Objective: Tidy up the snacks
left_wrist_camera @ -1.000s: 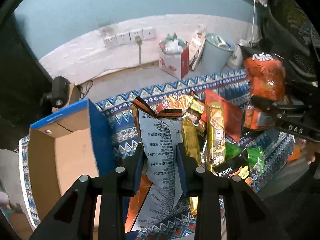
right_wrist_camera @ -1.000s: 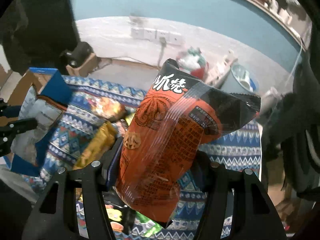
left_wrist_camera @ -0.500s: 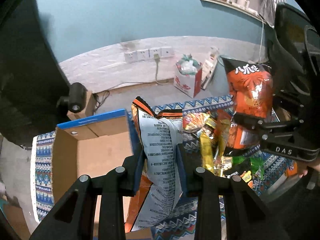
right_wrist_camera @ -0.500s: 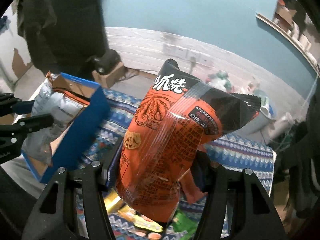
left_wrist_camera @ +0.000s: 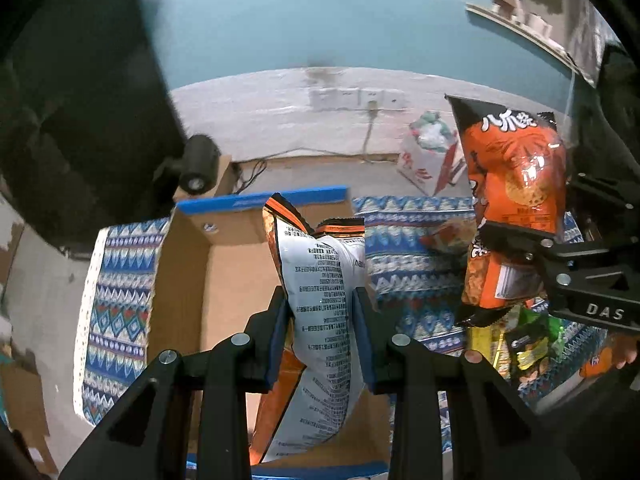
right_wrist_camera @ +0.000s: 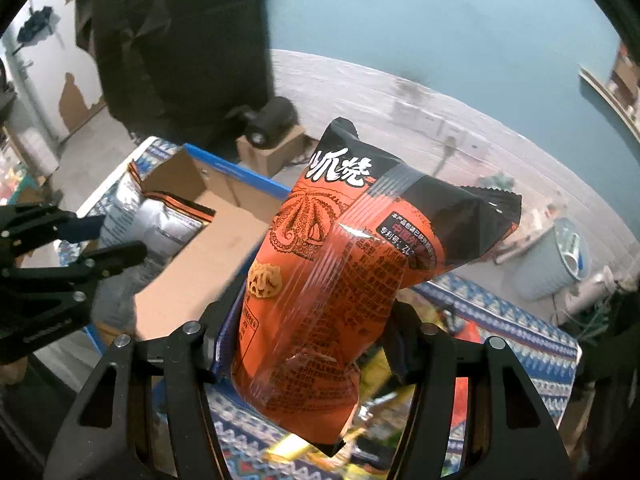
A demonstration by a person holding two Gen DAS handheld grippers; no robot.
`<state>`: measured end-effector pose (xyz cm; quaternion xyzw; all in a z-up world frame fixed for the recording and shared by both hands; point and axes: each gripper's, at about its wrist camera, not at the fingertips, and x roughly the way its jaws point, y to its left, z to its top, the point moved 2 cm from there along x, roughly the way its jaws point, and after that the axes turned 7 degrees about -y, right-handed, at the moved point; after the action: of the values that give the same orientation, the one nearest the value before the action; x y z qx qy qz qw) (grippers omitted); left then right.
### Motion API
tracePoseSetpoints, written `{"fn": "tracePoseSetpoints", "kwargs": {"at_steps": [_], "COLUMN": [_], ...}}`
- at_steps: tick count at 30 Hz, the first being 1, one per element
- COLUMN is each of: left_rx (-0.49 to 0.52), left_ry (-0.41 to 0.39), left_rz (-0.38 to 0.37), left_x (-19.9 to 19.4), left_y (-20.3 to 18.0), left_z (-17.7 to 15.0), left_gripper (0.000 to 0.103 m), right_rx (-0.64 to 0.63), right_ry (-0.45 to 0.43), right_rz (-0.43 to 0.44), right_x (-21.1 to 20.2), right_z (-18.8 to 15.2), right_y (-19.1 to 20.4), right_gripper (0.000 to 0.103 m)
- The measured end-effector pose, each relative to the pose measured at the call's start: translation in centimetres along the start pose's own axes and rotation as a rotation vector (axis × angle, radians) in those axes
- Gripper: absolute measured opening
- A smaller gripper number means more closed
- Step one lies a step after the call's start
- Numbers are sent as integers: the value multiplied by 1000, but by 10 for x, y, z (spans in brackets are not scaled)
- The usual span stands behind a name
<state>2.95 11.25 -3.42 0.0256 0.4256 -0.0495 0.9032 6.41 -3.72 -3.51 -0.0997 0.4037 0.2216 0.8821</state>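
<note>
Teal wall (left_wrist_camera: 320,20), patterned cloth (left_wrist_camera: 116,280); both hand-held grippers clamped on snack bags.

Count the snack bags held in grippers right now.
2: a white bag in the left gripper above the cardboard box; an orange bag in the right gripper.

2 held snack bags (left_wrist_camera: 324,304), 1 box (left_wrist_camera: 224,264)

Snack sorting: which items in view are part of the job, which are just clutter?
In play:
- left gripper, shut on silver snack bag
- right gripper, shut on orange snack bag
- cardboard box
- loose snacks

Clutter:
- bin
- wall sockets
</note>
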Motion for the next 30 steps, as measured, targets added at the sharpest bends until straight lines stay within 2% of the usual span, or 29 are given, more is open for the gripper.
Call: {"fn": "tracePoseSetpoints", "kwargs": {"at_steps": [13, 21, 23, 25, 28, 30], "left_rx": [-148, -222, -237, -246, -255, -262], "left_ry": [92, 152, 165, 174, 176, 182], "left_rz": [57, 71, 83, 86, 117, 130], "left_x": [23, 35, 37, 37, 38, 38], "left_y": [62, 80, 86, 89, 97, 102], "left_z": [-25, -40, -42, -44, -47, -49], "left_gripper": [32, 33, 36, 46, 55, 56], "right_rx": [-90, -96, -90, -93, -88, -90], "right_ry": [57, 118, 138, 153, 169, 177], "right_rz": [124, 212, 238, 251, 266, 280], "right_x": [46, 79, 88, 94, 104, 109], "right_z": [15, 19, 19, 17, 16, 16], "right_y": [74, 90, 92, 96, 98, 100], "right_gripper": [60, 60, 61, 61, 61, 61]}}
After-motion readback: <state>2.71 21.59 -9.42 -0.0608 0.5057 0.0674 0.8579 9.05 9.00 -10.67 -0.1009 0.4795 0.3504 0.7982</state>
